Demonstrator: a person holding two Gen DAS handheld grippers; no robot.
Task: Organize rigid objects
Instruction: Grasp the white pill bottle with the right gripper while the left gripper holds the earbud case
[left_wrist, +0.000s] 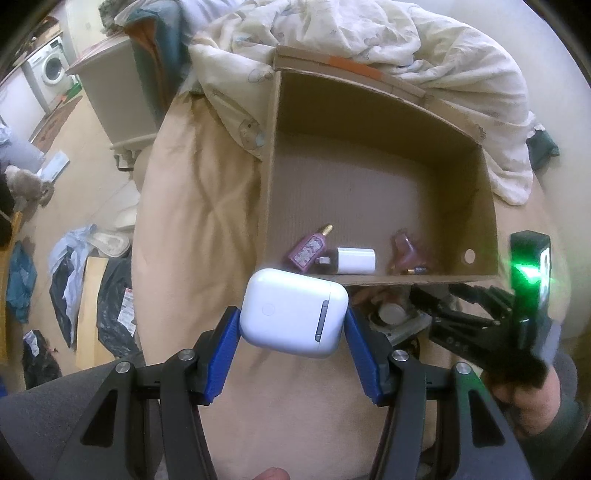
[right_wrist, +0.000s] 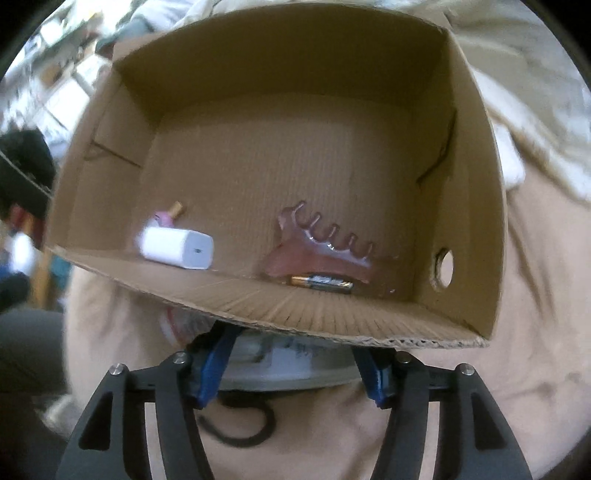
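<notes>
The left tool (left_wrist: 293, 325) grips a white earbud case (left_wrist: 293, 312) between its blue pads, held above the bed (left_wrist: 192, 206) just short of the box (left_wrist: 436, 122). In the box lie a perfume bottle (left_wrist: 309, 248), charger (left_wrist: 356, 260), pink hair claw (right_wrist: 325, 243) and battery (right_wrist: 320, 283) (all along the near wall). The right tool (right_wrist: 291, 363) stands open around a blurred pale object, pads apart from it.
</notes>
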